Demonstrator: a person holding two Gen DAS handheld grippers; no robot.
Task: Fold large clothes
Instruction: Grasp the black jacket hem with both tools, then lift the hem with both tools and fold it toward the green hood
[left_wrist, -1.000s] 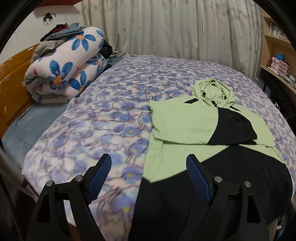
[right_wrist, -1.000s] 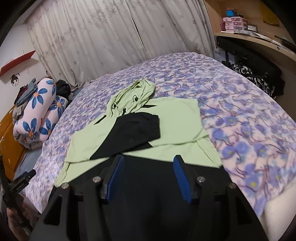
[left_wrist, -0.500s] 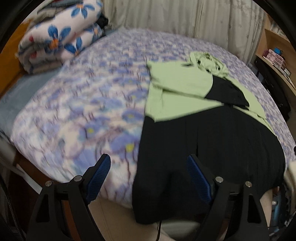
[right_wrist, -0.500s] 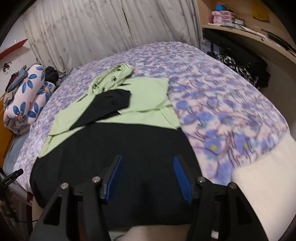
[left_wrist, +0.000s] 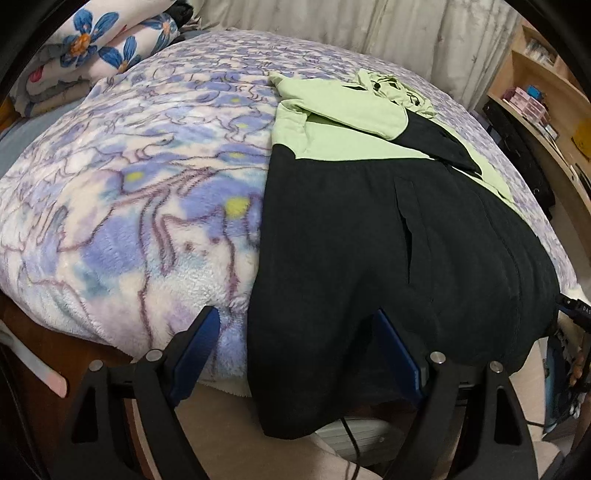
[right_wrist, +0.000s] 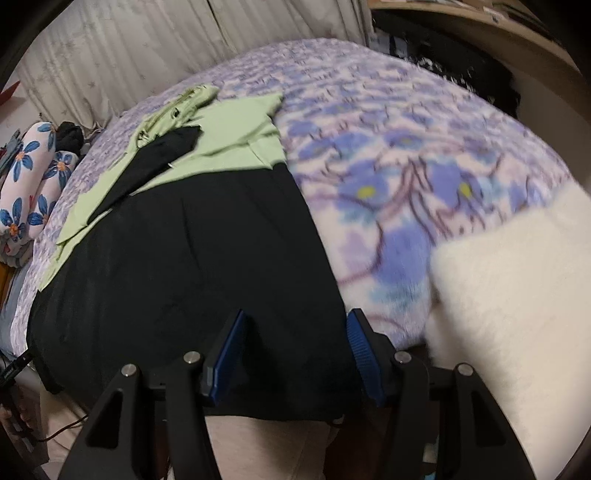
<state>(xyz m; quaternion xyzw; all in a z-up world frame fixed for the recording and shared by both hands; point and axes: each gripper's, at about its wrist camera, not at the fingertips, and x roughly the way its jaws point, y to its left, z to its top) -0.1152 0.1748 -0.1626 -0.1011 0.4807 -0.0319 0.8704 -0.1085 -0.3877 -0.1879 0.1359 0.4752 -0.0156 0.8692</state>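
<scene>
A large hoodie, light green on top and black below (left_wrist: 351, 240), lies flat on the bed with its sleeves folded across the chest and its hood pointing toward the curtain. Its black hem hangs over the near bed edge. My left gripper (left_wrist: 295, 350) is open, low at that edge, with the hem's left corner between its blue pads (left_wrist: 195, 350) and no pad pressing on it. In the right wrist view the same hoodie (right_wrist: 184, 258) fills the left half. My right gripper (right_wrist: 295, 354) is open around the hem's right corner.
A purple flowered fleece blanket (left_wrist: 147, 184) covers the bed, and its white underside (right_wrist: 498, 295) hangs at the right corner. Folded flowered quilts (left_wrist: 92, 48) are stacked at the far left. A wooden shelf (left_wrist: 546, 92) stands on the right and curtains hang behind.
Both grippers have sunk and tipped down toward the near bed edge. The black hem, earlier ahead of the fingers, now lies between them. Neither gripper's opening has visibly changed.
</scene>
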